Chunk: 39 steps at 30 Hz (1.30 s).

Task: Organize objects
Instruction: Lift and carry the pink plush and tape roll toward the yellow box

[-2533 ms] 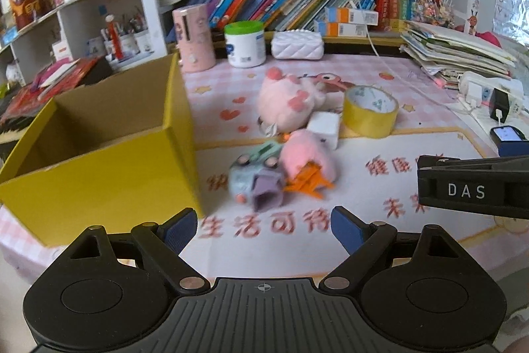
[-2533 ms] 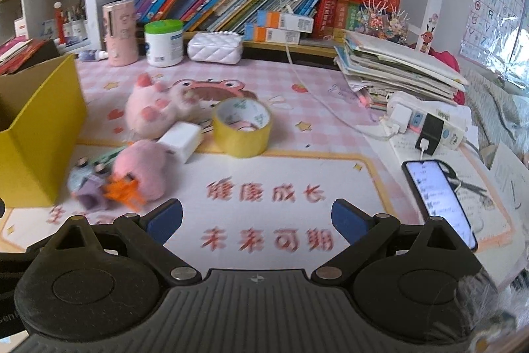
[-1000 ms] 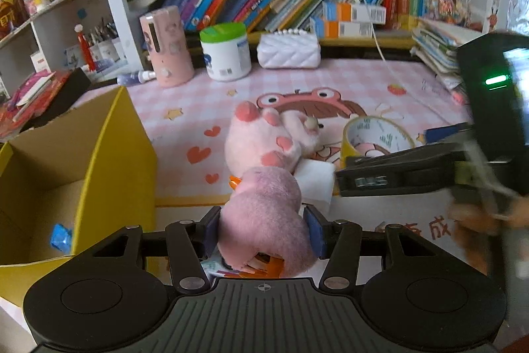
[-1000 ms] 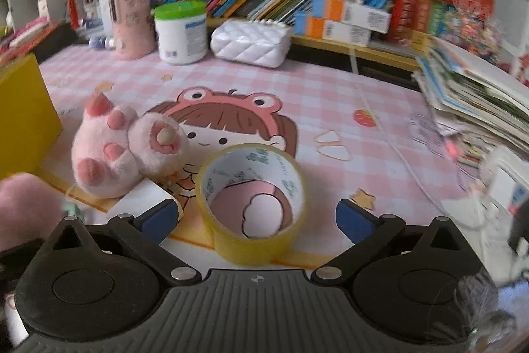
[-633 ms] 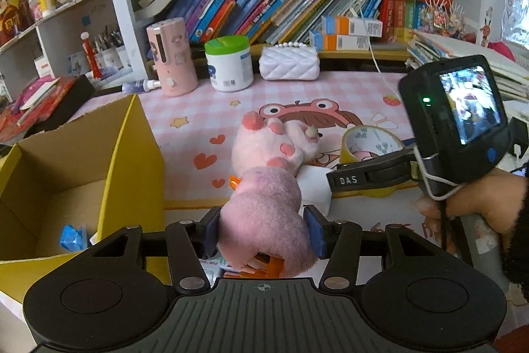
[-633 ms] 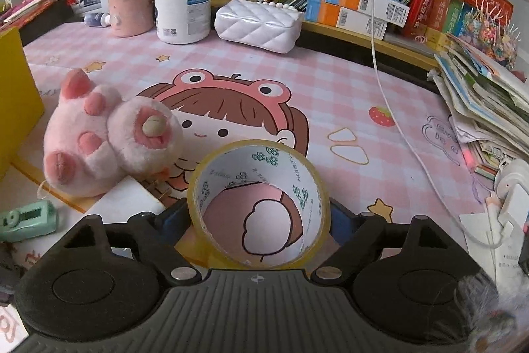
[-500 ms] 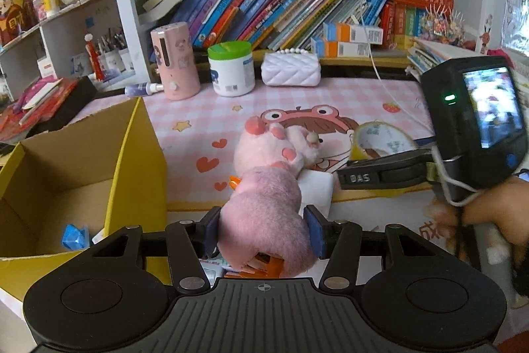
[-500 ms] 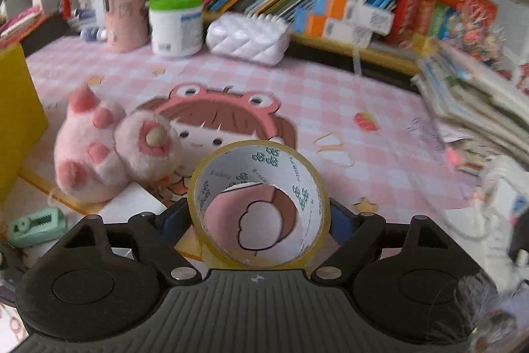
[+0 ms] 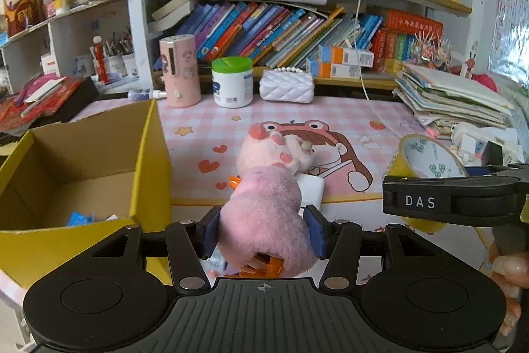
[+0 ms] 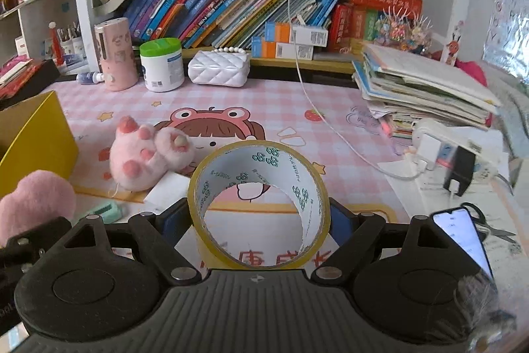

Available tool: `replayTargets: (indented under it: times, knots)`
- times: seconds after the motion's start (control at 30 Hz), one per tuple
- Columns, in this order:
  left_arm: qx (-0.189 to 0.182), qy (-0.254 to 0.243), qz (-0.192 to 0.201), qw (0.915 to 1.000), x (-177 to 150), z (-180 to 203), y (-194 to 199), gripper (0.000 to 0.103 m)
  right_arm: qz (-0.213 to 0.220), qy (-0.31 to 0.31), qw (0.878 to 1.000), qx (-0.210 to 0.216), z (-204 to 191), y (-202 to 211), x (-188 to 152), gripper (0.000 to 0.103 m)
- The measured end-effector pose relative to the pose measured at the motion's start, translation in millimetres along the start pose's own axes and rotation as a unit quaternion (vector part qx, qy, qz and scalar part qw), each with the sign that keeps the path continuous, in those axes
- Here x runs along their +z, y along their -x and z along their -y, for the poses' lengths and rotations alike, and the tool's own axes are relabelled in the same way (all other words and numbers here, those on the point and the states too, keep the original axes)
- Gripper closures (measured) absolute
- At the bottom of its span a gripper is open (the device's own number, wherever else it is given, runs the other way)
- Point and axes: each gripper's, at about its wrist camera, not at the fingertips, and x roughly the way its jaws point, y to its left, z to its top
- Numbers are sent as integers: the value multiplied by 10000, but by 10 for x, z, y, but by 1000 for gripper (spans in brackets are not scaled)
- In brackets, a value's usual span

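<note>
My left tongs (image 9: 261,232) grip the fluffy pink plush toy (image 9: 264,220), held just right of the open yellow cardboard box (image 9: 145,154). My right tongs (image 10: 259,220), which closed in during the last second, clamp the yellow roll of packing tape (image 10: 259,207), lifted off the pink checked desk (image 10: 264,95). A 2nd pink plush paw (image 10: 148,157) lies on the desk.

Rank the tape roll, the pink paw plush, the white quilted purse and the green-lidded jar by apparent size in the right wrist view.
1. Tape roll, nearest the camera, so enlarged.
2. Pink paw plush.
3. White quilted purse and green-lidded jar look alike; not ranked.
</note>
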Motion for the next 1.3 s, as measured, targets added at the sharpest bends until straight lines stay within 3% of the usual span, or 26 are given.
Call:
replayTargets:
  times: [0.37,0.73,1.3]
  knots:
    - [12,273,-58,9996,-340,-408,382,51,-79,186,9998,16,-437,464,-336,20]
    - [286,636,-333,9970,-741,-951,768,51,-269,535,9981,109,-1064,929,-743,20]
    - [716,557,-450,9949,-1204,-1578,1296,51,-467,699,9948,583,-1883,1330,-1199,20]
